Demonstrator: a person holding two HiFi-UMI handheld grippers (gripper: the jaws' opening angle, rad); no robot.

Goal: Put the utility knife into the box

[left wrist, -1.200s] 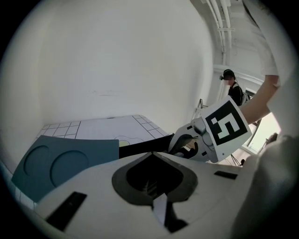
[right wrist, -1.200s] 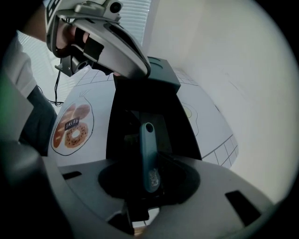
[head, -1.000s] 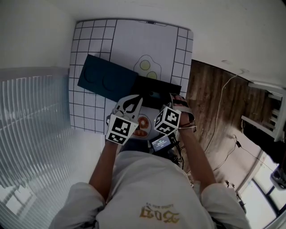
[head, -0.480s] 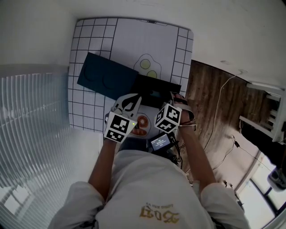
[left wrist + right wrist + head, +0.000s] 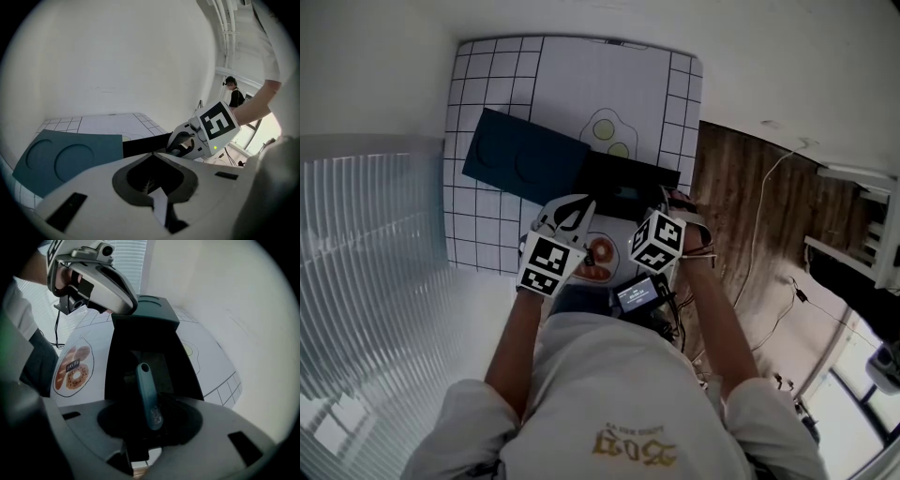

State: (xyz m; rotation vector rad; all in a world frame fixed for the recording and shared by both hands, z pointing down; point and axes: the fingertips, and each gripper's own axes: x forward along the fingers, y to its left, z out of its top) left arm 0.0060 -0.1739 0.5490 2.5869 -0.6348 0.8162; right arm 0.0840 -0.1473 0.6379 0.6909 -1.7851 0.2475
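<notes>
While the right gripper [image 5: 667,208] hangs over the open black box [image 5: 140,331] at frame center, a slim teal utility knife [image 5: 149,397] with a hole at its far end sits loose between its jaws, which have just been opening. Left gripper [image 5: 581,208], just left of it, is closed and empty. Neither gripper has shifted since a second ago.

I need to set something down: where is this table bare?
Bare: the far part of the mat, beyond the lid and the box, around the egg drawing. Crowded: the near edge, by the box and the bread drawing.
</notes>
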